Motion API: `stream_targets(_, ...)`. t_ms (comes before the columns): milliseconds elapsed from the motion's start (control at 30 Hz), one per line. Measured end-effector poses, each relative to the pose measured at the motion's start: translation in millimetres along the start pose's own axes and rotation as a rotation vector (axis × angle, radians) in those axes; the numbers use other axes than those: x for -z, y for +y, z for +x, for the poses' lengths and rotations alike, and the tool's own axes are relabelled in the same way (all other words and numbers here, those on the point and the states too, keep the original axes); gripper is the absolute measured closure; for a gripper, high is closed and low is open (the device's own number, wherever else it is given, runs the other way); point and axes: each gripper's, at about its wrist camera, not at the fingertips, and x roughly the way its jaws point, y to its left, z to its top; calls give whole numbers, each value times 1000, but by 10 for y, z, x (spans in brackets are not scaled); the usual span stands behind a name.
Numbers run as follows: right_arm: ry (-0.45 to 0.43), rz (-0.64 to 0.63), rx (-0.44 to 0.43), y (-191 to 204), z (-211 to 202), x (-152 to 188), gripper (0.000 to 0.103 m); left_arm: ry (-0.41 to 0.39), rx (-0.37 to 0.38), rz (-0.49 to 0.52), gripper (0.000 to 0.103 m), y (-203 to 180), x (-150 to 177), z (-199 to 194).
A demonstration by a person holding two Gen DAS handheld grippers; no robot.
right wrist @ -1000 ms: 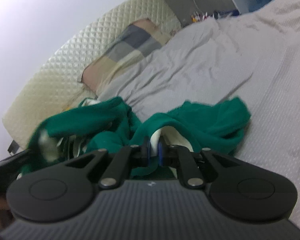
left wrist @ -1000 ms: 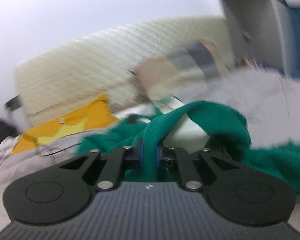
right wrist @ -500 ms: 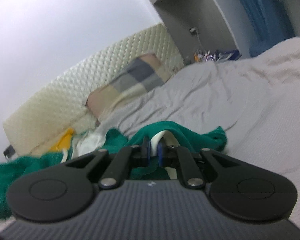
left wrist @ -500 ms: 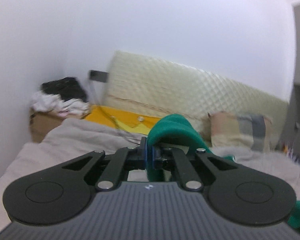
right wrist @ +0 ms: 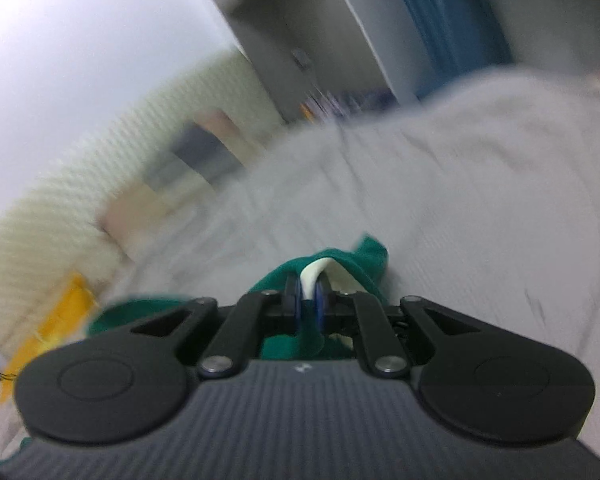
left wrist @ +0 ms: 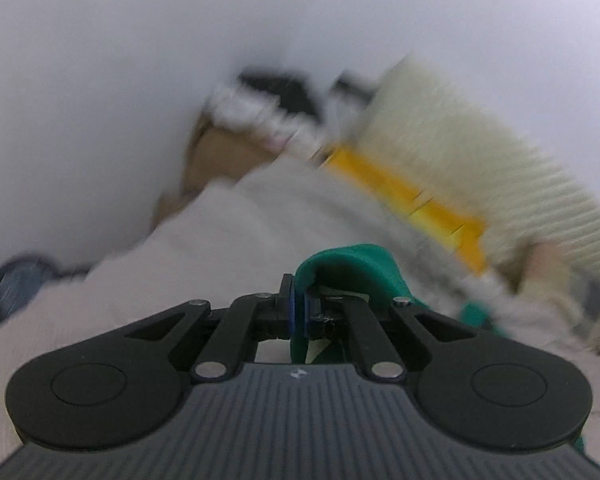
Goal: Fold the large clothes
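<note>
Green cloth is pinched in your left gripper, arching toward 1 o'clock above the grey bed. Through your right camera, your right gripper clamps the same garment's green-and-white edge, fabric trailing toward 8 o'clock.

Green garment with white lining, bunched, lifted above bed.

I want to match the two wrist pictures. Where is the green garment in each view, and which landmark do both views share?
Left wrist: the green garment is at lower centre, pinched by the left gripper.
Right wrist: it sits at lower centre, pinched by the right gripper, spreading lower left.
Shared landmark: the cream quilted headboard.
</note>
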Motion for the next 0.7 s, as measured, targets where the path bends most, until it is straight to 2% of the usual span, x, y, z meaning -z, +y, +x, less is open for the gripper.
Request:
stream_targets(67,75,52,52,-124,197,75,90,84,-59,-20,98,96,96,285)
stream_targets(200,110,25,119,-77,408,209,84,199,-132,-65,98,238,252,732)
stream_targets(333,122,43,132,-99,443,269,81,257,-158,-54,98,323,354,875)
stream_targets(433,150,62,139,-66,420,304,78,292,-142,-63,95,408,394,829)
stream_targets(467,154,62,141,-50,412,297,74,308,-130,-64,90,436,381,813)
stream_targets(500,155,59,144,-39,396,288,69,327,-118,-63,80,454,382,754)
stream_targets(533,154,58,136,-24,370,283,58,350,-107,-61,72,502,381,671)
stream_targets(567,152,58,120,-23,328,274,51,363,-107,-60,54,531,346,638)
stream_targets(600,150,56,107,-23,304,261,48,360,-117,-56,40,570,320,529)
stream_targets(667,144,59,87,-27,223,227,38,331,-122,-42,31,583,188,369)
stream_targets(700,135,61,79,-34,175,212,36,318,-112,-34,28,598,141,246)
